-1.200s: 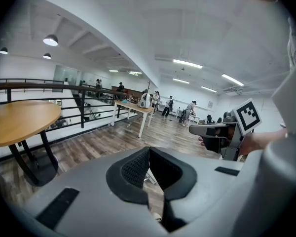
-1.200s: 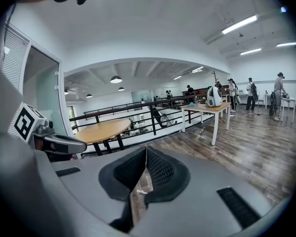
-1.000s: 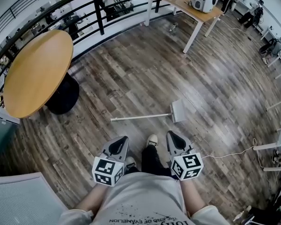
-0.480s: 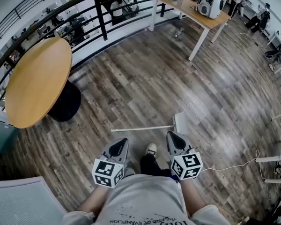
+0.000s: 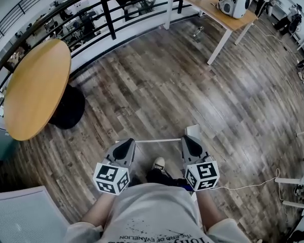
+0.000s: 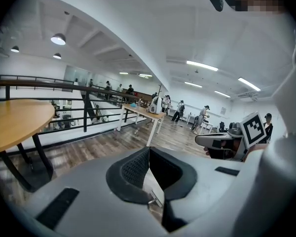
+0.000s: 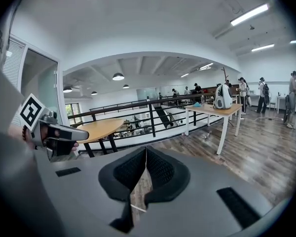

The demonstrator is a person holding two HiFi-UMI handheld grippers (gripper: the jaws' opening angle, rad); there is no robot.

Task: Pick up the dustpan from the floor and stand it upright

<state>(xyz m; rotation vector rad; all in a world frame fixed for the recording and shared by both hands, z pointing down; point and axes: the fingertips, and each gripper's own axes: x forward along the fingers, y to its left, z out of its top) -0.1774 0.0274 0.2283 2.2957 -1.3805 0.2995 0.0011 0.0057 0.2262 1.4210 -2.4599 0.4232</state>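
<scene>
Head view: seeing the dustpan (image 5: 193, 131) lying flat on the floor (image 5: 157, 85), past the shoe (image 5: 159, 163), handle (image 5: 152, 140) pointing left. Holding the left gripper (image 5: 125, 145) and right gripper (image 5: 188, 140) over it, jaws closed, gripping nothing. Risking shoving the handle away with closed jaws, or stepping on it.

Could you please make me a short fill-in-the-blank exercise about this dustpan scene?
The white long-handled dustpan is lying down, not standing ____.
The jaws of the left claw are ____.
The right claw holds ____.
The round yellow wooden table stands on the person's ____ side.
Missing words: upright; shut; nothing; left.
</scene>
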